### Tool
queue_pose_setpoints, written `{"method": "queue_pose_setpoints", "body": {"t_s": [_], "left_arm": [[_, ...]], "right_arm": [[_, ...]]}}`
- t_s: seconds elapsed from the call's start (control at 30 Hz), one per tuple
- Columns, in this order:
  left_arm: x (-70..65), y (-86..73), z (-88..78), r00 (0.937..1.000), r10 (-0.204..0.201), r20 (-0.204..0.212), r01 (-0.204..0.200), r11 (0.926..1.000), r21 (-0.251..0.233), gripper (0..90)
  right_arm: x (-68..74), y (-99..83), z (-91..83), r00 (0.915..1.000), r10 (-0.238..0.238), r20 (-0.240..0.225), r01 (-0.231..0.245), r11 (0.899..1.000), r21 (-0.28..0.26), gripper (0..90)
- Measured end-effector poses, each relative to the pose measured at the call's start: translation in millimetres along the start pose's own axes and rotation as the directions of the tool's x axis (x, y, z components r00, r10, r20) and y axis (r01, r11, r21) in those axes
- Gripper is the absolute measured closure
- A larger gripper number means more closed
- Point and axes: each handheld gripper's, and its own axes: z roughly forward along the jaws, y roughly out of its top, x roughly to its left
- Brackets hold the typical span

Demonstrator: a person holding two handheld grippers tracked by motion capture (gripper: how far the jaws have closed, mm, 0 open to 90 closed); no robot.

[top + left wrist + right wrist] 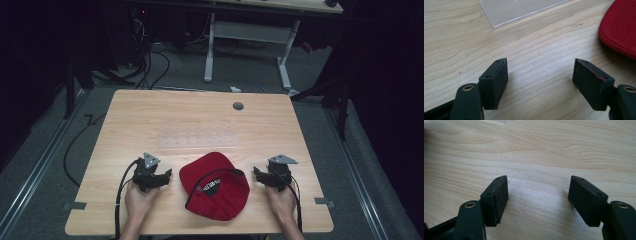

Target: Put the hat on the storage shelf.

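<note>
Dark surroundings close in on a grey floor strewn with cables, and the pale wooden table takes up the middle of the high view, most of its far half bare apart from a small grey cable port near the far edge and a clear plastic sheet lying flat at mid-table. Nearer the person, a red cap lies with its opening up, between the two hands and not far from the near edge. On its left, just beside the cap but not touching it, the left gripper rests low with its jaws well apart and nothing between them; its own view shows bare wood between the pads and the cap's red edge off to the upper right. On the other side, the right gripper also stands near the cap with jaws spread wide and empty over bare wood. I judge this to be the approach, before any grasp: neither tool touches the cloth yet. Next, each hand would likely need to move inward and close on the soft rim. Room is generous ahead and to both sides; toward the person the margin is slim.
</note>
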Motion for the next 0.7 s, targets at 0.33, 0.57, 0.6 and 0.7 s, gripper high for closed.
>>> {"method": "queue_pose_setpoints", "body": {"t_s": [0.33, 0.57, 0.6, 0.7], "left_arm": [[0.0, -0.1, -0.1, 1.0, 0.0, 0.0, 0.0, 1.0, 0.0, 28.7], [0.0, 0.0, -0.1, 1.0, -0.002, -0.002, 0.002, 1.0, -0.001, 28.6], [0.0, 0.0, -0.1, 1.0, -0.002, -0.002, 0.002, 1.0, -0.001, 28.6], [0.0, 0.0, -0.1, 1.0, -0.002, -0.002, 0.002, 1.0, -0.001, 28.6]], "right_arm": [[0.0, 0.0, 0.0, 1.0, 0.0, -0.001, 0.0, 1.0, 0.0, 32.3], [0.8, -1.1, -1.5, 1.0, 0.007, -0.005, -0.007, 1.0, -0.003, 35.5], [0.8, -1.9, -2.4, 0.9999, 0.002, -0.017, -0.002, 1.0, -0.006, 35.9], [0.9, -2.4, -3.0, 0.9999, -0.002, -0.016, 0.002, 1.0, -0.006, 36.7]]}}
